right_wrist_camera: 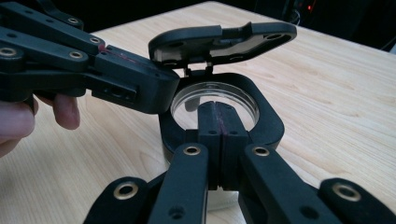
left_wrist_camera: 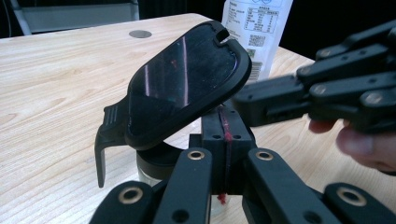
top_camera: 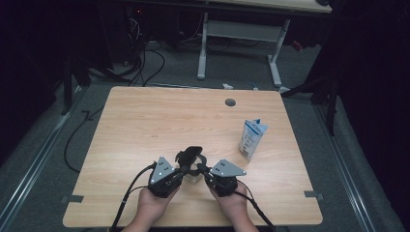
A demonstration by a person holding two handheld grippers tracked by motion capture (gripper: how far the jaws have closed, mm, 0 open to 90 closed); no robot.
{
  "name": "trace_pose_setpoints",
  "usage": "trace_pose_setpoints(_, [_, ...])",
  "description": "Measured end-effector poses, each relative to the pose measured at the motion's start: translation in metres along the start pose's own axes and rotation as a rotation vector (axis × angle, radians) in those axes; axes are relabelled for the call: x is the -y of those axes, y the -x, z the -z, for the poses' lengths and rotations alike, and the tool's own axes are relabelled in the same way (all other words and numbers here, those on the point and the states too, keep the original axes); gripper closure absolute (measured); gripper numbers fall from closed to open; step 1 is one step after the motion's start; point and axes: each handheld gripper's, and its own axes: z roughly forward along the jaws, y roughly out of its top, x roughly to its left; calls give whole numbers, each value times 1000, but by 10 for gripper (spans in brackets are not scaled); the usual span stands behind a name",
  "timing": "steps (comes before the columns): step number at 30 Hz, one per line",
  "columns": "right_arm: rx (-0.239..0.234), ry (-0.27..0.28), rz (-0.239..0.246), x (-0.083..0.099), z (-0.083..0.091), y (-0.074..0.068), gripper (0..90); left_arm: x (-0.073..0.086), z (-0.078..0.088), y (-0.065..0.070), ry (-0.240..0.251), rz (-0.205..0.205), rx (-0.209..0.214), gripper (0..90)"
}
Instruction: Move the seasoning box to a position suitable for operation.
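Near the table's front edge: we find the small jar (top_camera: 193,175) with its black hinged lid (top_camera: 189,154) standing open, between our two grippers.
Landmark: we place everything from the jar; the white carton (top_camera: 252,139) stands beyond it to the right, well apart, and the round grommet hole (top_camera: 230,102) lies farther back.
Left gripper (left_wrist_camera: 225,135): jaws pressed together with nothing between them, tips just beside the jar under the raised lid.
Right gripper (right_wrist_camera: 217,116): jaws likewise pressed together on nothing, tips at the jar's black collar (right_wrist_camera: 271,130), over its clear mouth.
Step in hand: we judge it to be working the lid on its hinge.
Doing it well: we would steady the collar with one gripper and push the lid with the other, slowly, so the light jar does not tip or slide.
Surface: pale wood-grain table (top_camera: 145,125), bare but for these things.
Room: dim, grey floor, cables and another desk's legs (top_camera: 203,48) beyond the jar.
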Motion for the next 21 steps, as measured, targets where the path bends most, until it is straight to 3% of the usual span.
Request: trace_pose_setpoints(21, [-10, 14, -14, 2, 0, 1, 900, -8, 4, -10, 30, 14, -41, 891])
